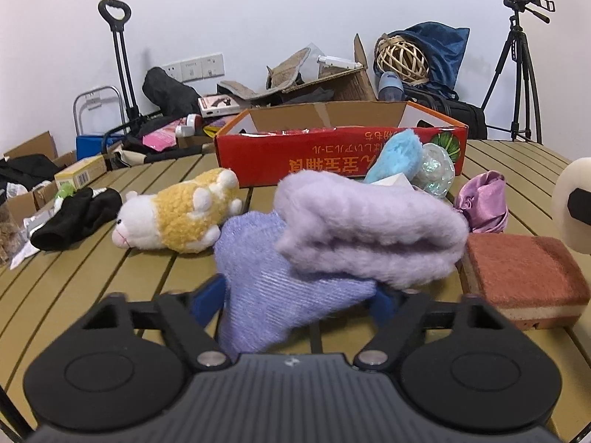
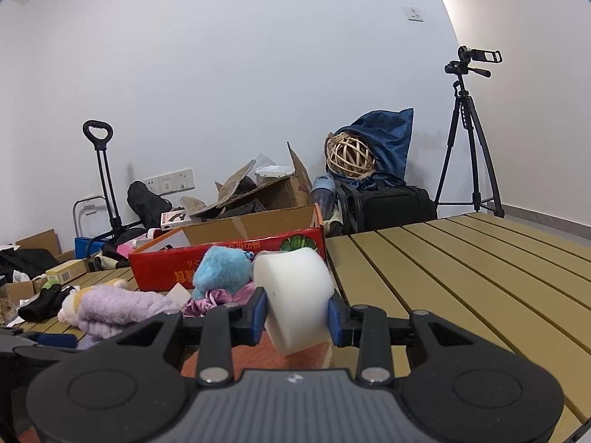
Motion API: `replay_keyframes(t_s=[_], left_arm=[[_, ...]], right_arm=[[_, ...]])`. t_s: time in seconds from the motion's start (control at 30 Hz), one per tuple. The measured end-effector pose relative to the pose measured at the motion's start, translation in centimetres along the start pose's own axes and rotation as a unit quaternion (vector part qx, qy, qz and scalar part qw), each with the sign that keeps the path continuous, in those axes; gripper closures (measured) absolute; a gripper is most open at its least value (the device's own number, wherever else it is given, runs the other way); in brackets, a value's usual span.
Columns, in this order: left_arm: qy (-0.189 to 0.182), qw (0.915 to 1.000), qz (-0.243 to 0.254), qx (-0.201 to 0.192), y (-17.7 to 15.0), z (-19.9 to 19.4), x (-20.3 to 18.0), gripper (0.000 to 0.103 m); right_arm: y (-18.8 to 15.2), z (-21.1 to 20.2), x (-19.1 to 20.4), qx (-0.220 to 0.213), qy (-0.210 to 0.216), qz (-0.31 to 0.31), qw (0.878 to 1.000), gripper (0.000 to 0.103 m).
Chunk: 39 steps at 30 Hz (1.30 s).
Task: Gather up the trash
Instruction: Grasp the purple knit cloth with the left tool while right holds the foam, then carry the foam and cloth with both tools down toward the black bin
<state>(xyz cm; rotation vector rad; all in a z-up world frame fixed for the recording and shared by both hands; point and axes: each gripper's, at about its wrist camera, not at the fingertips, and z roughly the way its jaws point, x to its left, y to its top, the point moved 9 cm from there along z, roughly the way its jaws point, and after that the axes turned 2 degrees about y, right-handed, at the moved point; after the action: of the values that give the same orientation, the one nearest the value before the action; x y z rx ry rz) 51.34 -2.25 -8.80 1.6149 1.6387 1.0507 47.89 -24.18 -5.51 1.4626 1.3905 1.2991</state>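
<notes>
Left wrist view: the left gripper (image 1: 301,293) has a lilac fabric bundle between its blue fingers (image 1: 208,301), a ribbed purple cloth (image 1: 280,310) under a fluffy lilac towel (image 1: 369,229). The cloth fills the gap, but whether the pads press on it cannot be told. At 10 o'clock from the bundle a yellow and white plush animal (image 1: 181,214) lies on its side on the slatted table (image 1: 74,277), with a black sock (image 1: 74,217) farther left. At 12 o'clock stands a red cardboard box (image 1: 332,155), open at the top; a blue plush (image 1: 397,155) and an iridescent crumpled ball (image 1: 436,170) sit just in front of it. A pink satin scrunchie (image 1: 484,203) lies at 2 o'clock, and a brown sponge block (image 1: 524,277) at 3 o'clock.

Right wrist view: the right gripper (image 2: 297,313) is clamped narrow on a white foam piece (image 2: 295,291), pads touching both its sides, held above the brown sponge block (image 2: 295,360). The red box (image 2: 229,262) is at 11 o'clock, the blue plush (image 2: 221,269) in front of it, the lilac towel (image 2: 118,308) at 9 o'clock. A tripod with a camera (image 2: 469,136) stands at 2 o'clock
</notes>
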Motion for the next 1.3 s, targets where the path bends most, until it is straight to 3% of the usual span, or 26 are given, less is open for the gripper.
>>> replay_keyframes(t_s=[0.07, 0.23, 0.43, 0.93, 1.3], left_arm=[[-0.007, 0.9999, -0.008, 0.0, 0.0, 0.1, 0.2, 0.031], [-0.008, 0.9998, -0.021, 0.001, 0.0, 0.2, 1.2, 0.068], [-0.011, 0.9988, -0.042, -0.021, 0.6, -0.9, 2.4, 0.08], [-0.016, 0.9944, -0.057, -0.087, 1.8, -5.8, 3.3, 0.083], [-0.015, 0.9917, -0.051, -0.117, 0.6, -10.4, 3.9, 0.083]], right_arm=[[0.0, 0.1, 0.0, -0.001, 0.001, 0.001, 1.0, 0.071], [0.1, 0.0, -0.2, -0.003, 0.002, 0.003, 1.0, 0.071], [0.3, -0.3, -0.5, -0.007, 0.002, 0.008, 1.0, 0.07], [0.4, -1.0, -0.4, -0.014, 0.014, 0.009, 1.0, 0.07], [0.6, -2.6, -0.2, -0.023, 0.028, 0.001, 0.999, 0.07]])
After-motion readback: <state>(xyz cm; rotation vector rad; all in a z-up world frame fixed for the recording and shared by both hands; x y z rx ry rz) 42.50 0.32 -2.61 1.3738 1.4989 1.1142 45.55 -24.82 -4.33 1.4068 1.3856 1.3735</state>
